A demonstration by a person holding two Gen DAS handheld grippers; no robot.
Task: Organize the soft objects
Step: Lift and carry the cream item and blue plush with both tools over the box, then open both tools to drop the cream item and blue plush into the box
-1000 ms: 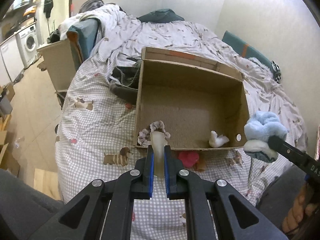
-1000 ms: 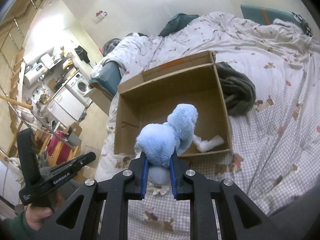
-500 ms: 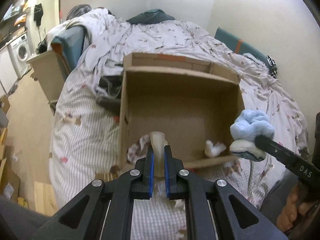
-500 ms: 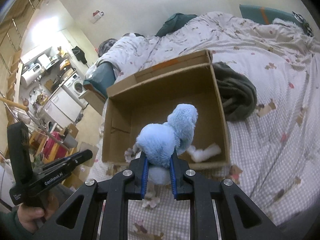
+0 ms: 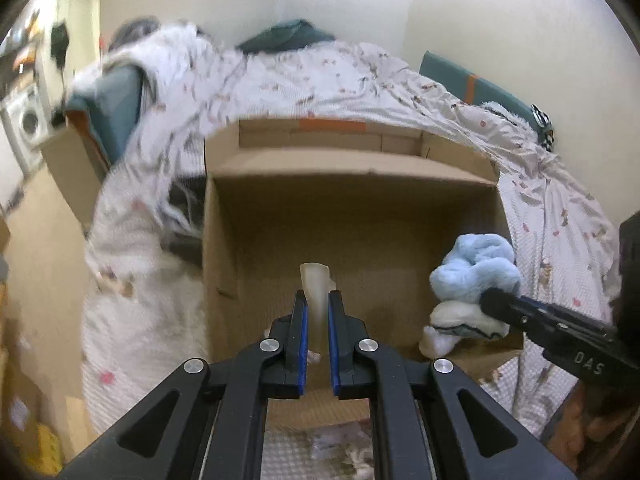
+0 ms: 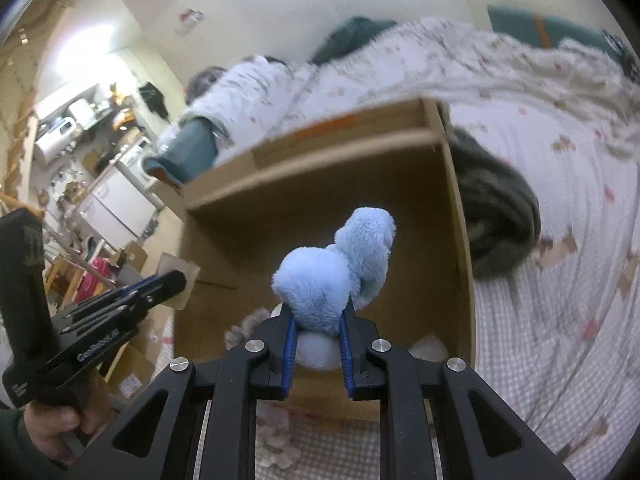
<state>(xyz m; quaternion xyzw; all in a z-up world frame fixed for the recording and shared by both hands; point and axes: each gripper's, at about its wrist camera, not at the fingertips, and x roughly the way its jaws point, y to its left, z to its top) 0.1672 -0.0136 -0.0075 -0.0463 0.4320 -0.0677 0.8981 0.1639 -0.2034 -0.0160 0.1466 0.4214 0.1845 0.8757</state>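
behind everything spreads your bed's dog-print duvet (image 5: 360, 76). your right gripper (image 6: 316, 326) is clamped on one fluffy light-blue plush toy (image 6: 336, 268), your left gripper (image 5: 316, 312) pinched on one thin beige piece (image 5: 315, 280), both over the open brown cardboard box (image 5: 352, 184), which holds one small white soft item (image 5: 438, 345).

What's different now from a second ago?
Both grippers moved closer over the open cardboard box, which looks bigger now. Nothing was let go: the left gripper still pinches the thin cream piece, and the right gripper still squeezes the fluffy light-blue plush toy.
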